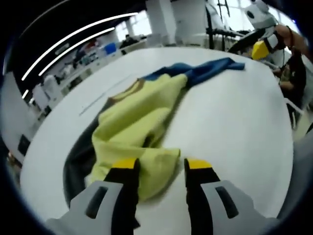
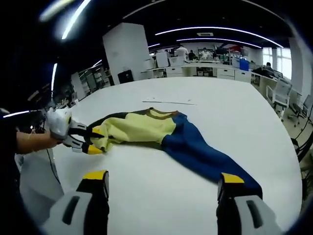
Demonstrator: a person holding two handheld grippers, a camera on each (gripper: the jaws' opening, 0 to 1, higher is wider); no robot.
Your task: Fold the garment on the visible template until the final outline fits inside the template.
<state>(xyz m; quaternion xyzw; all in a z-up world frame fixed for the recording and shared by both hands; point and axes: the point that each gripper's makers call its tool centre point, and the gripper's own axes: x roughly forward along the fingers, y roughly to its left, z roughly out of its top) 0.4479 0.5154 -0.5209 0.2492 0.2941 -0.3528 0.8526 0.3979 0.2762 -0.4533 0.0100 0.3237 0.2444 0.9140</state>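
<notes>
My open left gripper (image 1: 161, 166) should pinch the shirt (image 1: 142, 122) mid-frame; my right gripper (image 2: 161, 181) waits open.

No text, label, brand or number can be read anywhere.

One garment (image 2: 166, 134), yellow and blue with dark trim, is counted on the one white table (image 2: 244, 112). Two grippers are counted: the left gripper (image 1: 161, 169) at the garment's yellow end, and the right gripper (image 2: 161, 183) near its blue end. Each gripper is seen with two yellow-tipped jaws.
</notes>
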